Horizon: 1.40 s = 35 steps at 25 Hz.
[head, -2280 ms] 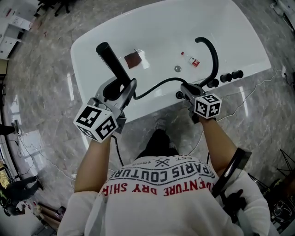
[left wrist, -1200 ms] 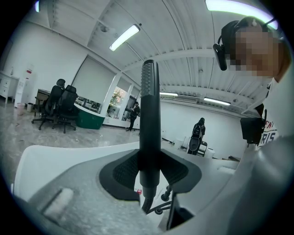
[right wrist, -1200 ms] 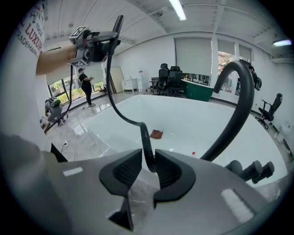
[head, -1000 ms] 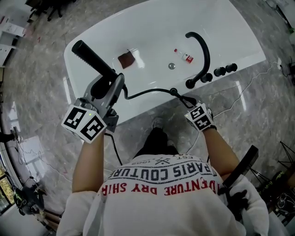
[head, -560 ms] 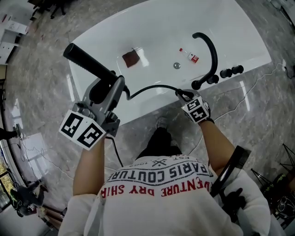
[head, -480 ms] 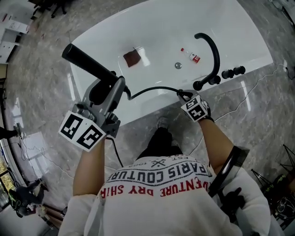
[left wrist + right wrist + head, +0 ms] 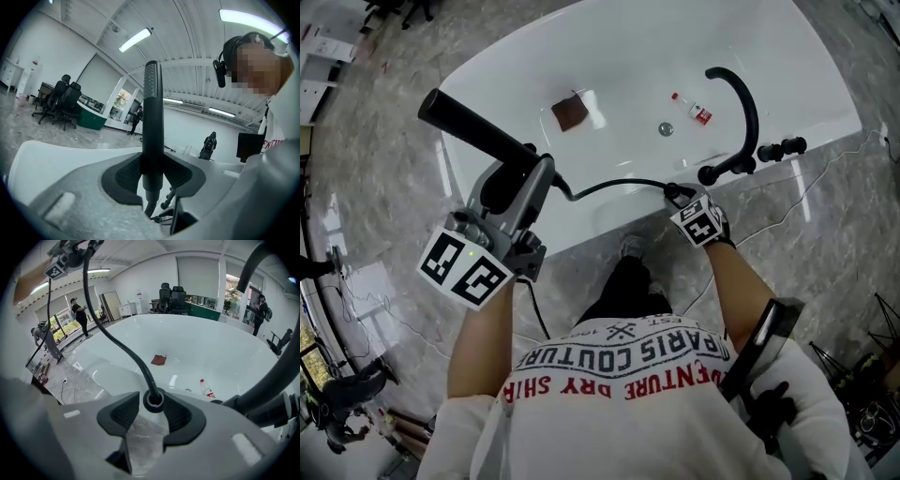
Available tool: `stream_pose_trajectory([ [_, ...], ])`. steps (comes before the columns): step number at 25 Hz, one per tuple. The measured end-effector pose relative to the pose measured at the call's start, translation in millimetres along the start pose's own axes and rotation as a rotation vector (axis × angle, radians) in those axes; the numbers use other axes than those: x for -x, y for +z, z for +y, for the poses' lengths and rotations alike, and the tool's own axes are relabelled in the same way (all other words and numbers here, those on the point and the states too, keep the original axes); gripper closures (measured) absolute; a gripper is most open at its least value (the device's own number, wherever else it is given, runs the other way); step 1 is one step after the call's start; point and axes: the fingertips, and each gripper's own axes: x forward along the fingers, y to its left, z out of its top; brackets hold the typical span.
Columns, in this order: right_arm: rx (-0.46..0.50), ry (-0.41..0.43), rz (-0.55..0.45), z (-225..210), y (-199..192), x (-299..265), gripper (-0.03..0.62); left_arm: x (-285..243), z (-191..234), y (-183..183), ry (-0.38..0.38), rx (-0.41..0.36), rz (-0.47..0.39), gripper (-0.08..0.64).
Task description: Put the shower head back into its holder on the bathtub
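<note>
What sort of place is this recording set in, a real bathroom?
Probably not a bathroom: it looks like a big open office or lab hall. The white bathtub stands alone on a stone-look floor, with office chairs and long strip lights under a high arched ceiling.
</note>
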Motion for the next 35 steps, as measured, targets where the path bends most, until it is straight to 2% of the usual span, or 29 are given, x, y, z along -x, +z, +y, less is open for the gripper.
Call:
stream_pose_trajectory([
  [1,0.002,0.004,-0.005,2,-1,2,0.418,0,-1,1,-0.002,-0.001,-0.001,0.419],
  [2,0.001,0.007,-0.009,3,-3,5,0.410,0,-2,1,-0.005,-0.003,-0.002,0.419],
  [8,-0.049,-0.009,-0.072,9,-5,36,0.410,-4,-22,15,-0.051,-0.006,-0.020,0.419],
  [13,-0.074,-0.015,-0.168,6,-15,73,0.413,-21,-75,18,-0.120,-0.044,-0.045,0.419],
  [19,-0.012,0.017,-0.357,23,27,132,0.411,-38,-137,29,-0.212,-0.106,-0.059,0.419],
  [23,0.010,-0.008,-0.426,24,41,172,0.414,-58,-167,32,-0.262,-0.161,-0.040,0.419],
  [27,-0.026,-0.039,-0.433,26,16,198,0.421,-81,-178,9,-0.269,-0.205,0.017,0.419],
  [30,-0.077,-0.074,-0.412,22,-13,208,0.428,-99,-176,-21,-0.271,-0.206,0.038,0.419],
  [35,-0.184,-0.080,-0.371,21,-64,204,0.433,-125,-157,-74,-0.220,-0.212,0.085,0.419],
])
